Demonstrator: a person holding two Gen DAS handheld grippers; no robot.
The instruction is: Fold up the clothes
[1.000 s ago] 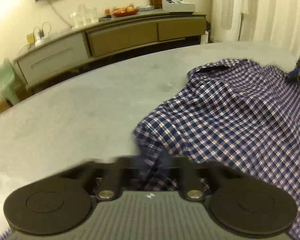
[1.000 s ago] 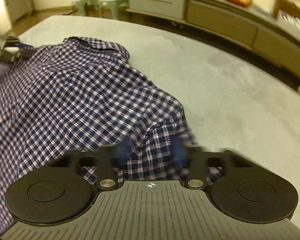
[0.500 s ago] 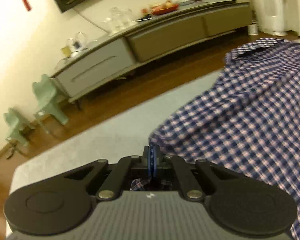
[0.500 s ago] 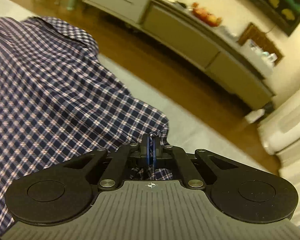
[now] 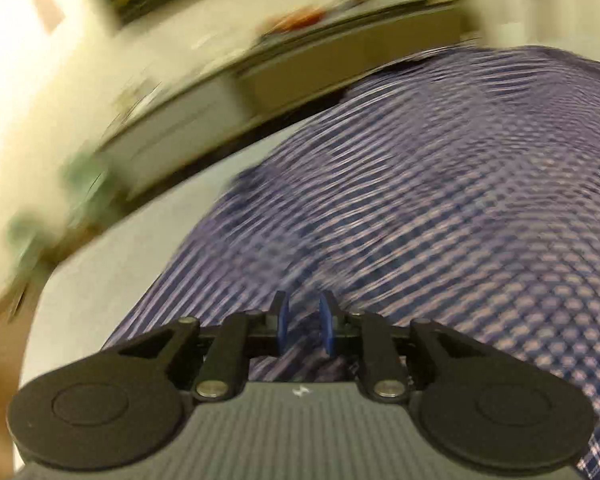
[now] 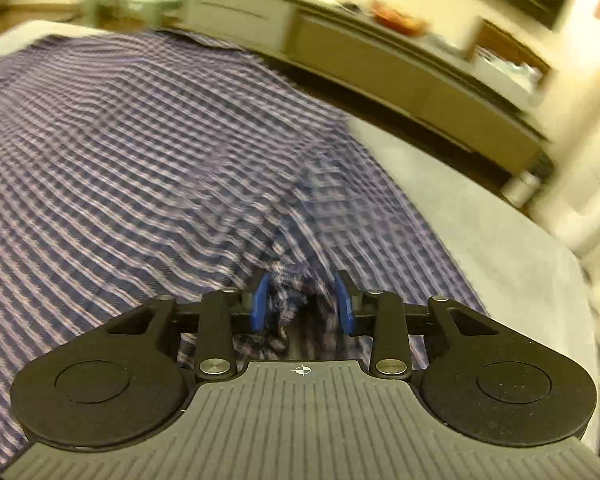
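Checked shirt [image 5: 440, 200], no legible label, spread on grey surface [image 6: 500, 240]; left claw [image 5: 305, 330] and right claw [image 6: 303, 304] opening, cloth between pads.

A pale grey table [image 6: 480, 216] carries a spread checked shirt [image 6: 140, 152].

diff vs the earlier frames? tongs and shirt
Both tongs were shut on the shirt hem half a second ago. Now the left tongs and right tongs are opening: pads apart, cloth loose between them, a bunch slipping from the right pair. The shirt now spreads wider over the table. The sideboard and its clutter are unchanged.
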